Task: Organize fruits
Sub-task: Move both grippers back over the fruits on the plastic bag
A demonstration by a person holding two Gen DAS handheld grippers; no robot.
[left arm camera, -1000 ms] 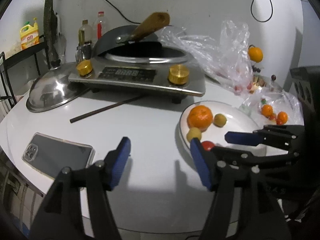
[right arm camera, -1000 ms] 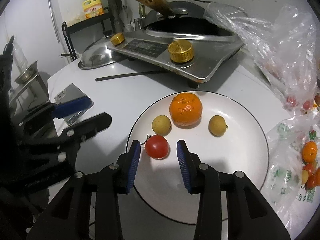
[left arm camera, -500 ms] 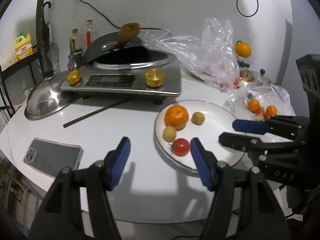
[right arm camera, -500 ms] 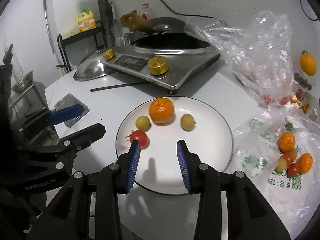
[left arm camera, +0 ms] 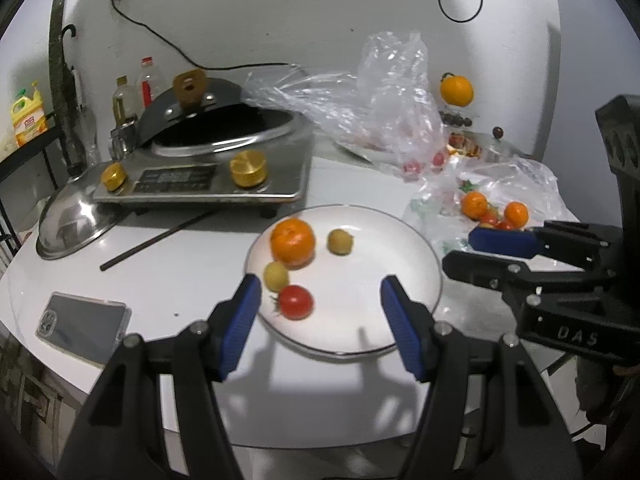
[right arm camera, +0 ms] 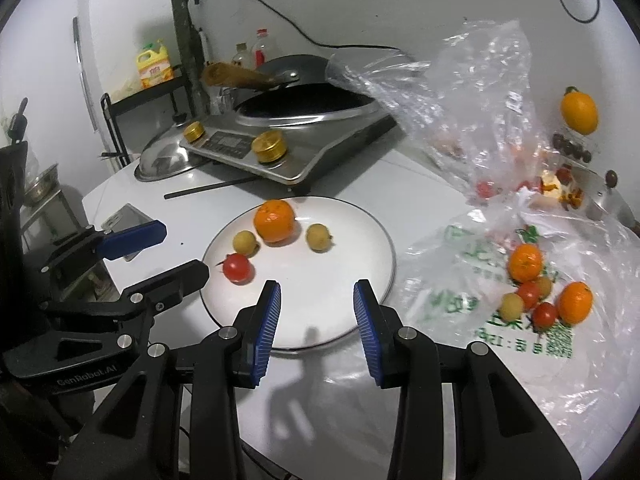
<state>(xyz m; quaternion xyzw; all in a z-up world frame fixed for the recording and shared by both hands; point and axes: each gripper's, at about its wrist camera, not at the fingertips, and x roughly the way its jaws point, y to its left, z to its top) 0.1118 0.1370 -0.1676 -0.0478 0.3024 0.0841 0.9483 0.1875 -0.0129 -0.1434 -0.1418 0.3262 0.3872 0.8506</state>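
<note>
A white plate [left arm camera: 372, 248] [right arm camera: 344, 240] holds an orange mandarin [left arm camera: 293, 241] [right arm camera: 275, 220], two small yellow fruits [left arm camera: 340, 241] [left arm camera: 276, 275] and a red cherry tomato [left arm camera: 296, 301] [right arm camera: 238, 267]. More mandarins, tomatoes and yellow fruits lie on a clear plastic bag [right arm camera: 536, 292] right of the plate. My left gripper [left arm camera: 320, 308] is open and empty above the plate's near edge. My right gripper [right arm camera: 316, 310] is open and empty over the plate's near side. Each gripper shows in the other's view.
An induction cooker with a wok [left arm camera: 208, 168] stands behind the plate, a steel lid [left arm camera: 72, 220] to its left. A chopstick [left arm camera: 156, 240] and a phone [left arm camera: 84, 324] lie on the white table. A crumpled plastic bag [left arm camera: 384, 120] and an orange [left arm camera: 456, 90] are at the back right.
Both grippers have pulled back and up from the plate. The right gripper, earlier astride the cherry tomato, has opened wider and left the tomato on the plate.
</note>
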